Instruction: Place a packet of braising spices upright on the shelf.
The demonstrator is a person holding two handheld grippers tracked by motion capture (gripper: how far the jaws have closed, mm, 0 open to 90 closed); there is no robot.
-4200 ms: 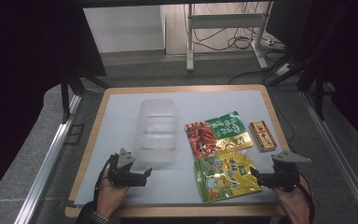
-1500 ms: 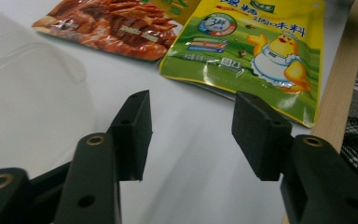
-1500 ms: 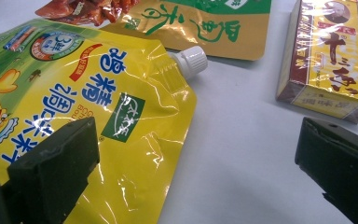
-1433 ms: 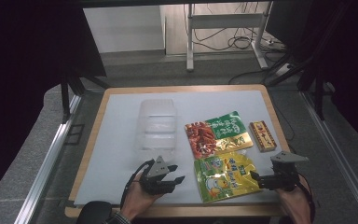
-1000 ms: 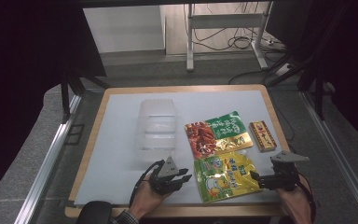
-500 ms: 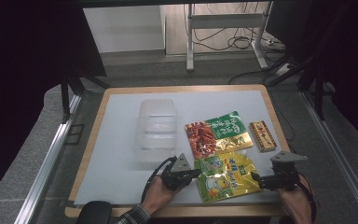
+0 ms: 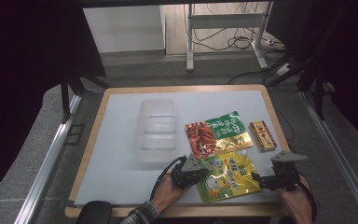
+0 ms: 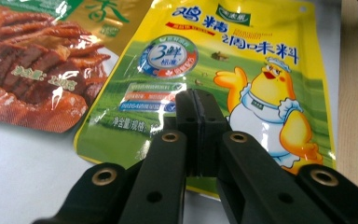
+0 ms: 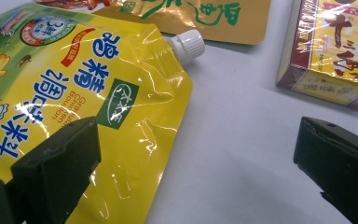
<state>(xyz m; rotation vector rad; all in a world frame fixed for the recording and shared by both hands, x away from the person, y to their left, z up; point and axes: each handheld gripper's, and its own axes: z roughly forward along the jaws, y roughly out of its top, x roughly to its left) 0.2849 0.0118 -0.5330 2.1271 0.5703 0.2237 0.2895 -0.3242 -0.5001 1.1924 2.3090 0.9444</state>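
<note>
Yellow pouch [image 7: 226,175] flat on surface [image 7: 116,154], near front edge, between both hands. Long axis slants; spout cap [image 9: 186,45] points toward far right. Left hand-held gripper [image 7: 204,172] jaws pressed together, just closed, over pouch's left edge, nothing between. Right hand-held gripper [image 7: 256,179] gapes wide at right edge.

1. A lab-like recording space is showing here — a white-topped desk [image 7: 121,154] with a wooden rim is sitting inside a metal rail frame [image 7: 46,163].
2. Cables [image 7: 233,42] are trailing across bare floor behind — dark curtains [image 7: 32,51] are hanging around.
</note>
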